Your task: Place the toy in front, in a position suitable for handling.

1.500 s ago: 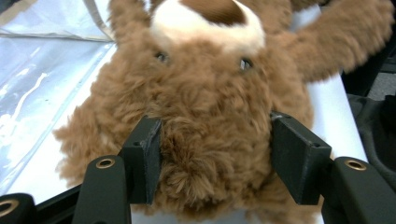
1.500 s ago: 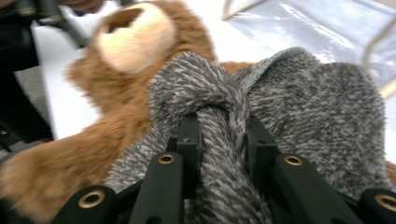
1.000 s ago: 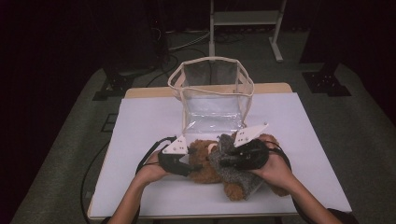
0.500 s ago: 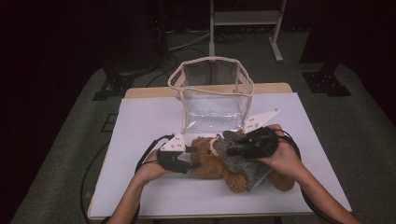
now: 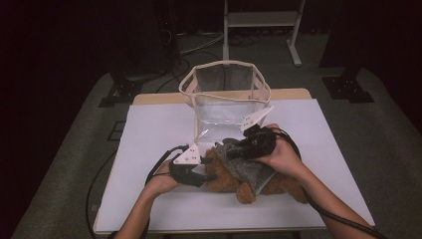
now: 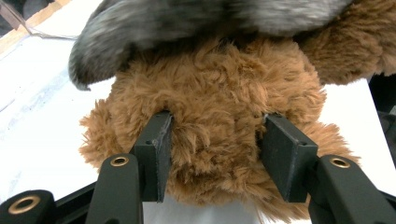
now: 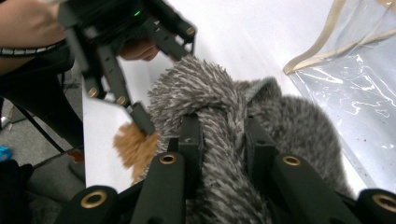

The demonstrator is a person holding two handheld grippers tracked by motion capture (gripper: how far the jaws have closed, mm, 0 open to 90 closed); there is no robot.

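Note:
A brown teddy bear [image 5: 224,180] lies on the white table cover [image 5: 149,134], partly wrapped in a grey fuzzy garment [image 5: 251,170]. My left gripper [image 5: 206,173] comes in from the left and is shut on the bear's brown fur [image 6: 215,116]; both pads [image 6: 156,149] press into it. My right gripper [image 5: 233,152] is over the bear, shut on a bunched fold of the grey garment [image 7: 201,93], which is squeezed between its jaws [image 7: 222,135]. In the right gripper view, the left gripper [image 7: 140,116] is at the upper left beside a tuft of brown fur [image 7: 133,144].
An upright clear plastic bag [image 5: 226,97] with beige trim stands just behind the bear, its mouth facing up. Its edge [image 7: 327,42] runs close to my right gripper. Cables trail from both grippers. A metal stand [image 5: 261,20] is on the floor beyond the table.
My right hand has lifted and shifted toward the bag, pulling the grey garment up with it. The left hand has stayed on the bear.

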